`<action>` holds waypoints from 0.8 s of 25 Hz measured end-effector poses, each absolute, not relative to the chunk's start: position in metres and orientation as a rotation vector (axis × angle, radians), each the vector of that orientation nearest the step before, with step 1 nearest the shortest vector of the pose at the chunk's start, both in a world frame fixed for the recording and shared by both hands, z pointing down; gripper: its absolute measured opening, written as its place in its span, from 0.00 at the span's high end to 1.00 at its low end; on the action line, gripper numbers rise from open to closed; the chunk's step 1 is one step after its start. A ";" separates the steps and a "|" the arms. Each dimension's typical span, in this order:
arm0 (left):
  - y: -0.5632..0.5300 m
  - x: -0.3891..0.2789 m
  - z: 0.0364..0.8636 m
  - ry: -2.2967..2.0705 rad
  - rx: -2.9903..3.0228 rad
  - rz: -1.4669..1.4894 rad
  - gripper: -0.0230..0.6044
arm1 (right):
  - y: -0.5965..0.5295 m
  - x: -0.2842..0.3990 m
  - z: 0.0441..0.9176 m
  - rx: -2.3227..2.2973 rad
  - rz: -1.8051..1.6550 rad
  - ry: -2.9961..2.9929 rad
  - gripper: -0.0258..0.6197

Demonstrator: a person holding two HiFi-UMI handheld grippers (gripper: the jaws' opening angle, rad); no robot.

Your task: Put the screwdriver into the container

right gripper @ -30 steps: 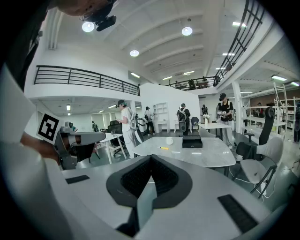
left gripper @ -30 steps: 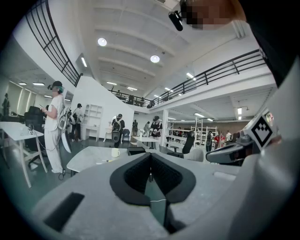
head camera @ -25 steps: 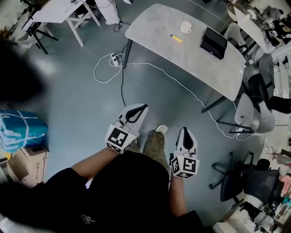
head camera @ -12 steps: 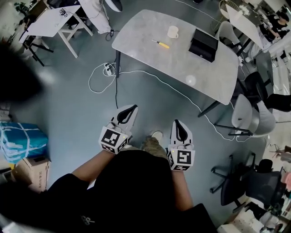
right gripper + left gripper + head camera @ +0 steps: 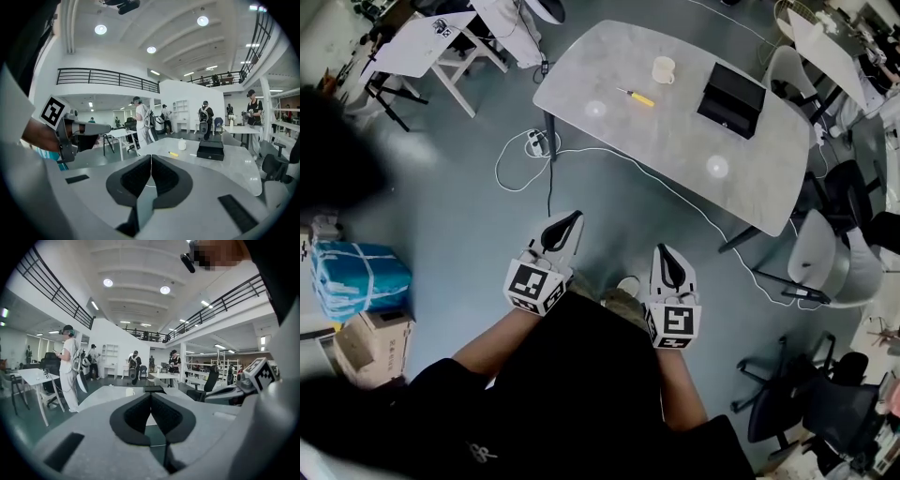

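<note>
Left gripper (image 5: 573,219) and right gripper (image 5: 664,250), both clenched empty, hang well short of the table (image 5: 675,141); judged approach stage, next needing jaws opened over the screwdriver (image 5: 637,96) on the table.

A grey-blue floor (image 5: 441,216) spreads beneath a pale grey tabletop (image 5: 666,136) and a white folding table (image 5: 422,42). A power strip (image 5: 536,142) lies between them. Black office chairs (image 5: 787,403) stand at the right. Round ceiling lights (image 5: 101,29) shine above a railed balcony (image 5: 108,77).

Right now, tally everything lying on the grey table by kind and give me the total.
screwdriver: 1
mug: 1
black container: 1
Total: 3
</note>
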State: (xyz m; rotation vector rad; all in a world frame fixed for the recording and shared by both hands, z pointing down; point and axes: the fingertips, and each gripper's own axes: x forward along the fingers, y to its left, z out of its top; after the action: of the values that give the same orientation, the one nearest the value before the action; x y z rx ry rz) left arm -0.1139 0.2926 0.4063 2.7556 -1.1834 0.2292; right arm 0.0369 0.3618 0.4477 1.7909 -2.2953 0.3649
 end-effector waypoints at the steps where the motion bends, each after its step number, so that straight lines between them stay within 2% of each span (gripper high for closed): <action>1: 0.291 -0.112 0.407 -1.187 2.747 0.237 0.94 | 0.360 0.039 0.449 1.789 0.384 -2.299 0.94; 10: 0.235 -0.111 0.417 -1.229 2.694 0.207 0.94 | 0.317 0.038 0.452 1.703 0.374 -2.298 0.94; 20: 0.132 -0.134 0.429 -1.185 2.670 0.100 0.94 | 0.206 0.010 0.456 1.648 0.388 -2.245 0.94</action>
State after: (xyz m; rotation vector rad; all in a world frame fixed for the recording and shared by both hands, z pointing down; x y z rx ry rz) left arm -0.1339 0.1323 0.4291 2.6702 -1.1852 0.0996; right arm 0.0102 0.2064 0.4559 1.6482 -2.2447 0.3881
